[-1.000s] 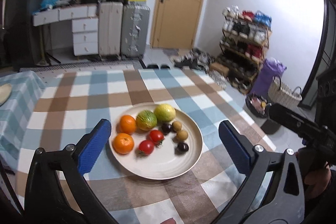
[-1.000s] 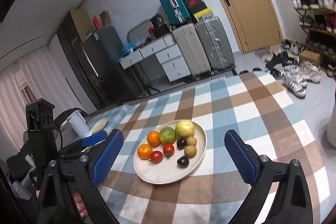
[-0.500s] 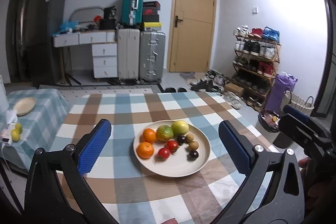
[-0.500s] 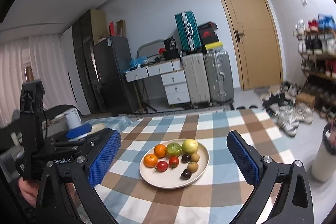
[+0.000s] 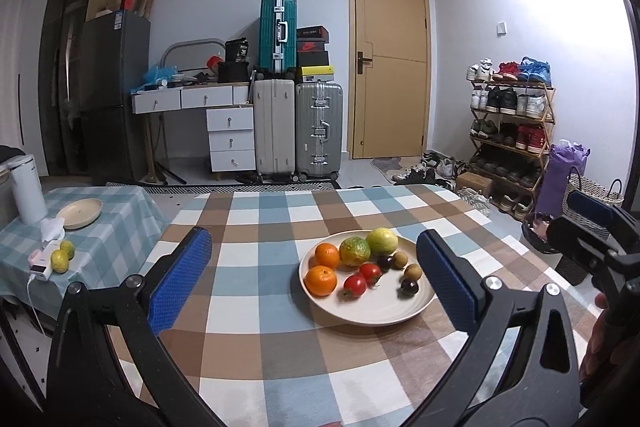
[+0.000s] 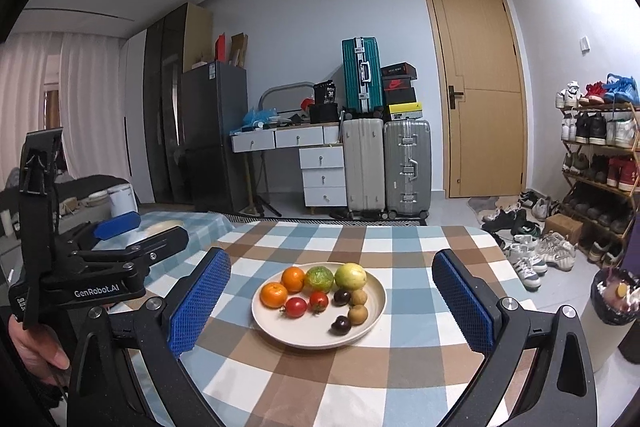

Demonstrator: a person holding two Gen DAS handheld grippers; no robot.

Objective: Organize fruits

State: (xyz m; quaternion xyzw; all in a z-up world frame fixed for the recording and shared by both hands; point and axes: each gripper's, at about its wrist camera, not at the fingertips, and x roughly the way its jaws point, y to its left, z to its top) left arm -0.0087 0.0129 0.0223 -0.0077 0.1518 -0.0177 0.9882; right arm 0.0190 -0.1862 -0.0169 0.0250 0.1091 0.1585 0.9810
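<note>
A cream plate [image 5: 384, 311] [image 6: 276, 327] sits on the checked tablecloth and holds two oranges [image 5: 321, 280] [image 6: 274, 294], a green-orange fruit [image 5: 354, 251] [image 6: 319, 278], a yellow-green fruit [image 5: 382, 241] [image 6: 350, 276], two tomatoes [image 5: 354, 285] [image 6: 296, 306], and small dark and brown fruits [image 5: 409, 286] [image 6: 341, 324]. My left gripper [image 5: 316, 279] is open, held back from the plate. Its body also shows at the left edge of the right wrist view. My right gripper [image 6: 330, 303] is open too, framing the plate from a distance.
A side table [image 5: 120, 211] on the left carries a cream dish [image 5: 79, 213], a white kettle [image 5: 27, 189] and two yellow-green fruits [image 5: 60, 260]. Suitcases [image 5: 298, 129], drawers, a door and a shoe rack [image 5: 510, 131] stand beyond. A bin [image 6: 610, 311] stands right of the table.
Both grippers have lifted and pulled back from the plate. The views now look more level into the room, and the plate appears smaller and farther off. Both stayed open.
</note>
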